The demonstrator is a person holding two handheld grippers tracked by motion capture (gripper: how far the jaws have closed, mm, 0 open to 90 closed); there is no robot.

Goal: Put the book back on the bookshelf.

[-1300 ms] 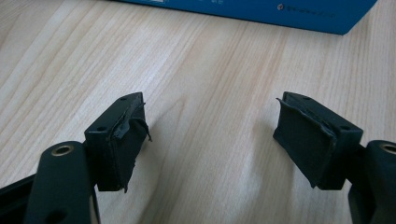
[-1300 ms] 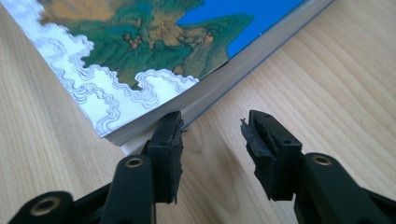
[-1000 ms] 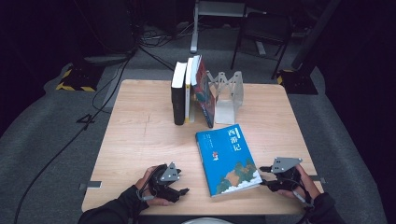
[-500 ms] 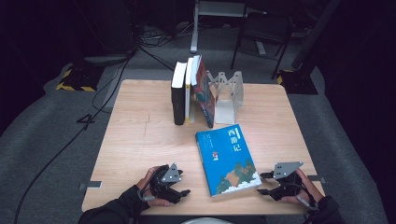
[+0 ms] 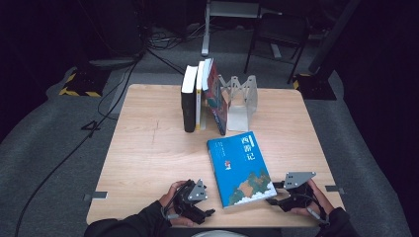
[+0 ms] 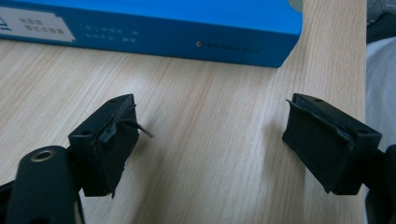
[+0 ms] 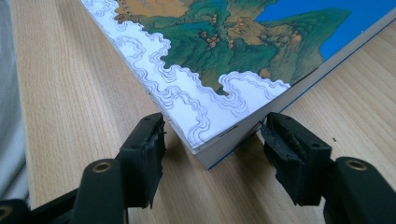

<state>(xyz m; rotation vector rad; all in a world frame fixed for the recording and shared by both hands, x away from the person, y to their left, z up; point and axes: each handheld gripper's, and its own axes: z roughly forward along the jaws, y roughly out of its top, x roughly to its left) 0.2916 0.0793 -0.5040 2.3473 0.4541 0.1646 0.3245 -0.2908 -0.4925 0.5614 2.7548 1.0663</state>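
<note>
A blue book [image 5: 240, 168] with a landscape picture on its cover lies flat at the table's front middle. My right gripper [image 5: 273, 193] is at the book's near right corner. In the right gripper view that corner [image 7: 205, 107] sits between the jaws of my right gripper [image 7: 215, 123]; they have just been opening, and the pads stand close beside the edges without pressing. My left gripper [image 5: 207, 205] rests on the wood left of the book. Its jaws, seen in the left gripper view [image 6: 210, 107], have just been opening wider with nothing between them, and the book's blue spine [image 6: 154, 35] lies ahead.
At the back of the table [image 5: 148, 148], a black book [image 5: 188, 101], a white one and a colourful one [image 5: 216, 96] stand upright against a clear bookend [image 5: 242, 98]. Both forearms come in over the front edge. Cables and a chair are on the floor beyond.
My left hand has slid to the right, closer to the blue book's left edge. The right hand has stayed at the book's corner. The book has not moved.
</note>
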